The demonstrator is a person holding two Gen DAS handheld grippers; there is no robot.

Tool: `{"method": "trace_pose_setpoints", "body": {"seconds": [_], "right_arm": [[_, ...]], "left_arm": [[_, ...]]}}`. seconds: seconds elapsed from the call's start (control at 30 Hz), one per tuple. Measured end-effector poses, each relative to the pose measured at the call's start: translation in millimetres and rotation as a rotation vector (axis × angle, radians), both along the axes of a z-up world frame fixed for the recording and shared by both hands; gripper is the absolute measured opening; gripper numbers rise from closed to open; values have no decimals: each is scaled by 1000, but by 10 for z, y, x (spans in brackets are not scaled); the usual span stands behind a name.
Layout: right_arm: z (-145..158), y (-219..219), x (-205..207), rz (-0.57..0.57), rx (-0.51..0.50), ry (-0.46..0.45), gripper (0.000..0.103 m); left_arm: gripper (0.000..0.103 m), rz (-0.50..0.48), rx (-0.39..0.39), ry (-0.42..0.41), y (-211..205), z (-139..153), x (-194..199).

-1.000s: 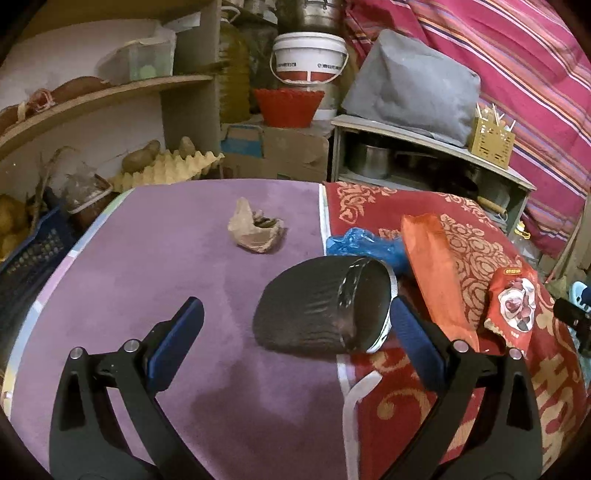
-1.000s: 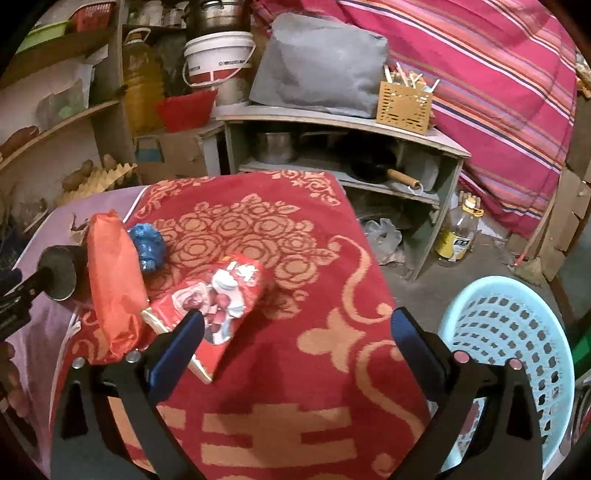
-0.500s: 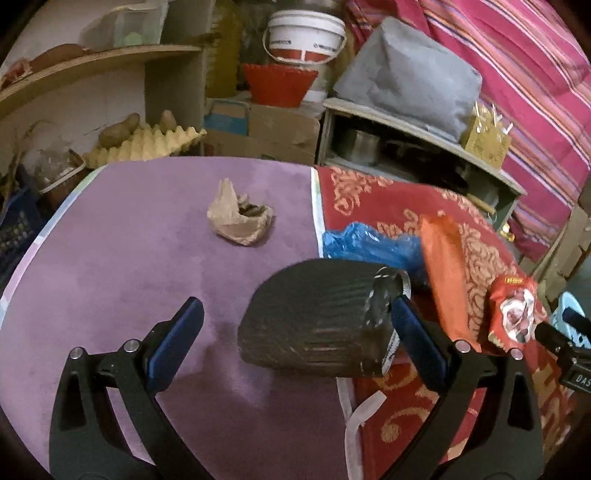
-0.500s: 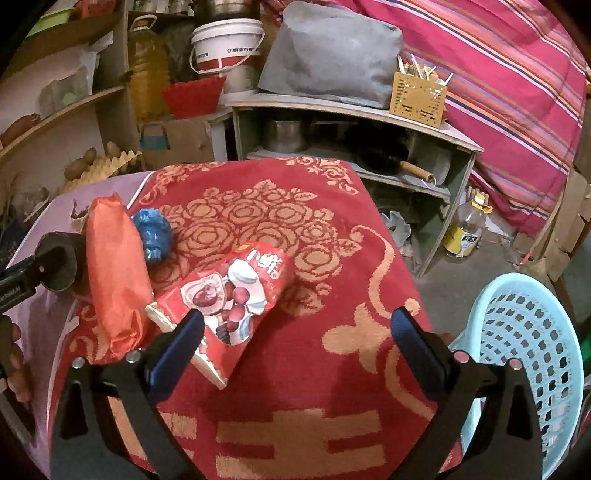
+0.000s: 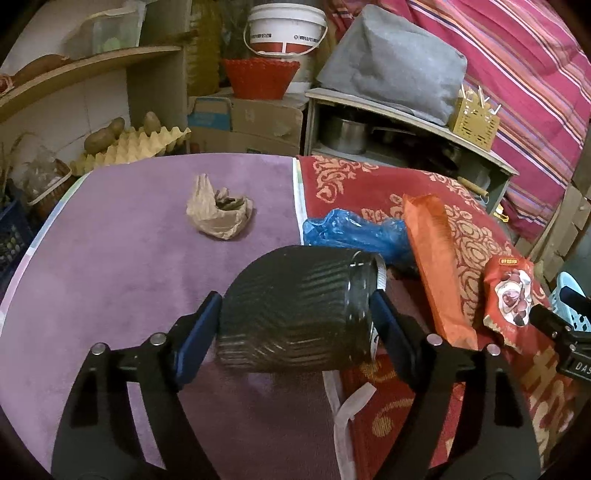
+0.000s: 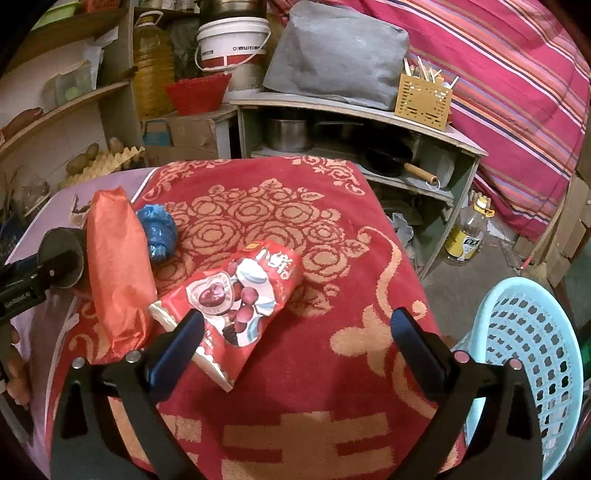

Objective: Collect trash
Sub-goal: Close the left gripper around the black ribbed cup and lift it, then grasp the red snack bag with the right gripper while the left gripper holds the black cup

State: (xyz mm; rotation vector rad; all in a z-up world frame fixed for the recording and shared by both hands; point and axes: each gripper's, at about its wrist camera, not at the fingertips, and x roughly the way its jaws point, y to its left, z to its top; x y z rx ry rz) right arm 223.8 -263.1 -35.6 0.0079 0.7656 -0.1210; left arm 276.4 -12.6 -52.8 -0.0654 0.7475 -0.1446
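A black ribbed cup (image 5: 295,314) lies on its side where the purple cloth (image 5: 110,258) meets the red cloth (image 6: 332,221). My left gripper (image 5: 293,297) is closing on it, one pad at the cup's base and the other at its rim. Just beyond it lie crumpled blue plastic (image 5: 354,232), a long orange bag (image 5: 432,258) and a red snack bag (image 6: 243,291). A crumpled brown paper bag (image 5: 218,214) sits farther back on the purple cloth. My right gripper (image 6: 295,332) hangs open over the red cloth, its left finger above the snack bag's near end.
A light blue perforated basket (image 6: 528,350) stands on the floor off the table's right edge. Behind the table are a low shelf with pots (image 6: 288,133), a white bucket (image 5: 286,33), egg trays with potatoes (image 5: 129,147) and a bottle on the floor (image 6: 467,236).
The left gripper's jaws have come in from wide open onto the two ends of the black cup, after moving a little closer to it. The right gripper has stayed open and still.
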Motion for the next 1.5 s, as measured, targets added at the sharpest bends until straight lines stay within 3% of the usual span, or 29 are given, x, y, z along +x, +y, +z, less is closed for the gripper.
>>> {"method": "trace_pose_setpoints", "body": {"seconds": [0.67, 1.0, 1.2, 1.5], "right_arm": [[79, -27, -41, -6, 1, -27, 98], [66, 25, -16, -3, -48, -17, 98], [83, -2, -16, -29, -29, -42, 99], [14, -43, 76, -27, 7, 16, 99]], "left_arm": [[77, 35, 49, -73, 214, 243, -315], [77, 72, 60, -92, 397, 273, -425], [77, 90, 57, -83, 501, 236, -410], [77, 114, 40, -76, 632, 209, -374]]}}
